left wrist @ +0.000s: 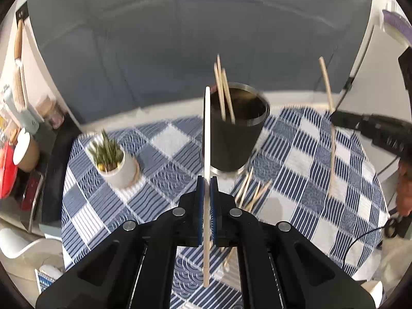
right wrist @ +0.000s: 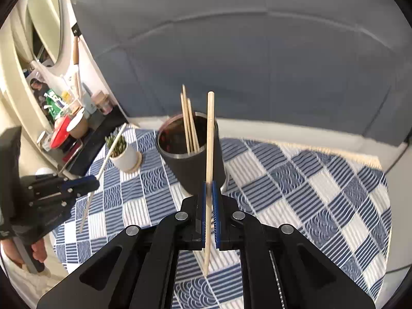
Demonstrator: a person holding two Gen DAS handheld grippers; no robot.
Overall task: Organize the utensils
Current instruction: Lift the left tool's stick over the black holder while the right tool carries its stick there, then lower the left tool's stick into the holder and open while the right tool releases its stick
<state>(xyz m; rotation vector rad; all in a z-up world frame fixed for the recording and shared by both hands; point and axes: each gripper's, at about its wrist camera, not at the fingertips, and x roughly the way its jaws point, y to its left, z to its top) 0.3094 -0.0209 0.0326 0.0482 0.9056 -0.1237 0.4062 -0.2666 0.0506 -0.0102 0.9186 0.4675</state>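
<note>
On the left of the bench (left wrist: 347,193), with its blue checked cloth, a small potted plant (left wrist: 114,158) stands apart from the dark cup (left wrist: 237,131). The left gripper (left wrist: 206,182) has its jaws clamped on a pale chopstick (left wrist: 206,134), held upright in front of the cup. Three chopsticks in the cup (left wrist: 222,92) lean against its rim, and loose chopsticks (left wrist: 253,191) lie on the cloth at its foot. Farther right, the right gripper (right wrist: 211,188) pinches its own chopstick (right wrist: 209,139), raised beside the cup.
</note>
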